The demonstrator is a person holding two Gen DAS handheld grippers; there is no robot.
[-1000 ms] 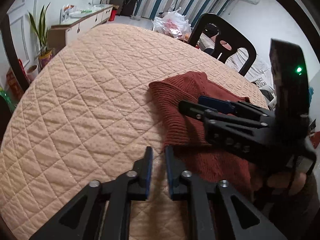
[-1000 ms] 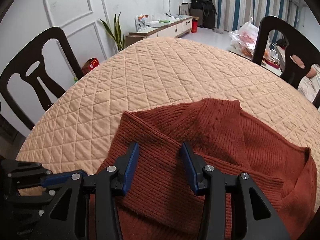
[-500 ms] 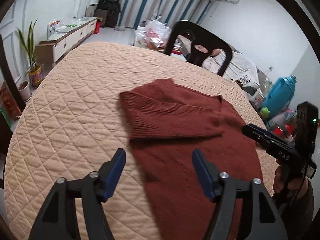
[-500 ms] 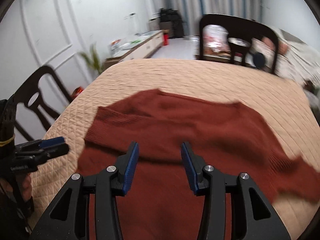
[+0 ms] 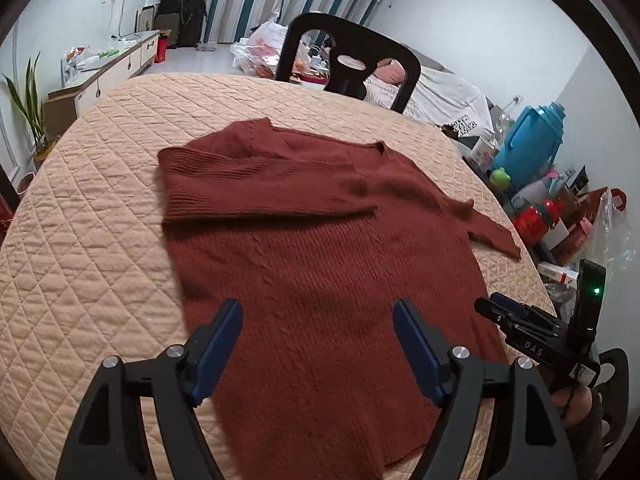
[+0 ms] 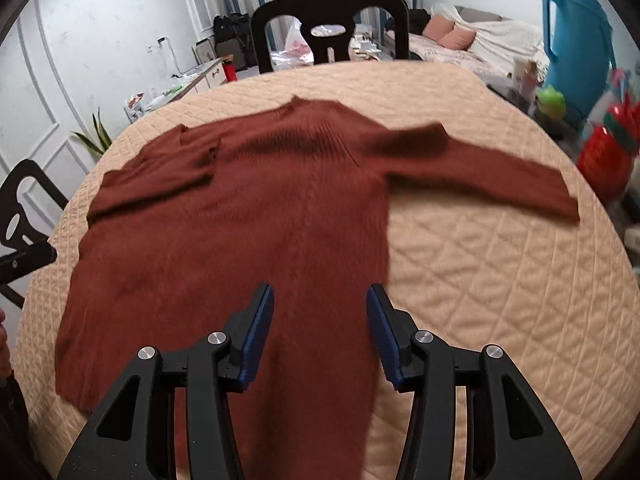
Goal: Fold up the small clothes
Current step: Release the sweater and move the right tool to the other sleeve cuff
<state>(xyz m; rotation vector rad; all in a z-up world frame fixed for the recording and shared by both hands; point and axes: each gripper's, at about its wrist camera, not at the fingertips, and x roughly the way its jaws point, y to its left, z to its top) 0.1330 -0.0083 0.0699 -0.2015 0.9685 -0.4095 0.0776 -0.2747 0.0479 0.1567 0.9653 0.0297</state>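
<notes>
Left wrist view: my left gripper point(image 5: 318, 344) has just been opening, empty above the sweater point(image 5: 320, 240); right gripper point(image 6: 320, 332), at 3 o'clock, likewise spread, empty.

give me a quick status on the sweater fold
Left gripper and right gripper open, empty, jaws just widened. Sweater flat, one sleeve folded in, other sleeve still out. Nothing blocking.

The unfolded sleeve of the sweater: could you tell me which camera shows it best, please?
The right wrist view: the unfolded sleeve lies stretched out full length across the quilted table cover, though slightly blurred. The left wrist view shows that sleeve only foreshortened, at the table's edge.
</notes>
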